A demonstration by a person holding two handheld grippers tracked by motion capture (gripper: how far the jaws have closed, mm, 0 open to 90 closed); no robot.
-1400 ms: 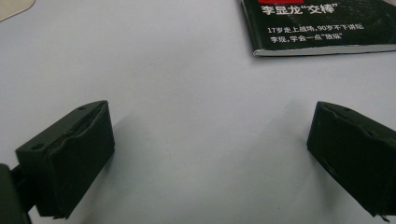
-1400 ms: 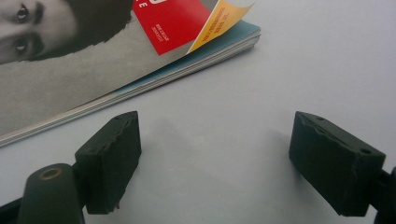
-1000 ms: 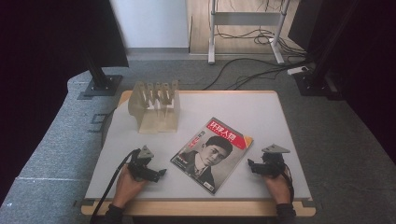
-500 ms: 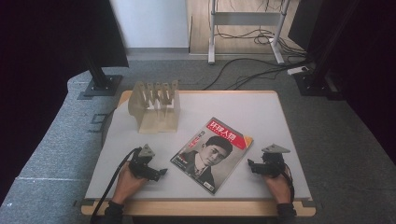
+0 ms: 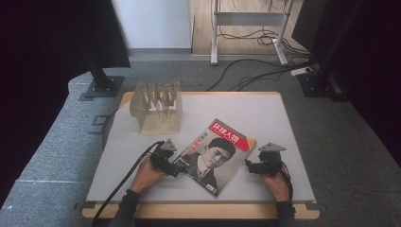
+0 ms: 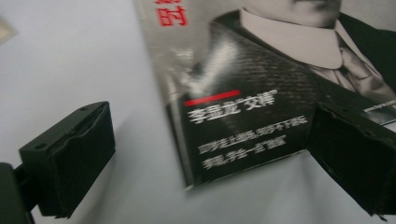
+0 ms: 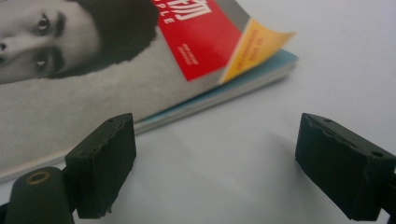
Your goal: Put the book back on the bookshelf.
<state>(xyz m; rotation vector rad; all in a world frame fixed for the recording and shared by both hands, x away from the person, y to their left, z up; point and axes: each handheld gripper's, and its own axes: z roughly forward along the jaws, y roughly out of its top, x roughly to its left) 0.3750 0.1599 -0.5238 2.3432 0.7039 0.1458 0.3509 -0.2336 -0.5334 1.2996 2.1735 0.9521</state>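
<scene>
Along the right gripper view's magazine [image 7: 116, 70], a curled cover corner.

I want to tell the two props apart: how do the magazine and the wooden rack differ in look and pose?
The magazine lies flat and skewed near the grippers; the wooden rack stands upright at the table's far left. The magazine is glossy, printed red and grey; the rack is plain pale wood with slots. Both rest on the white table.

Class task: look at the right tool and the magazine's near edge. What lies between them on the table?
Nothing: bare white table separates the open right tool from the magazine, seen in the right gripper view.
</scene>
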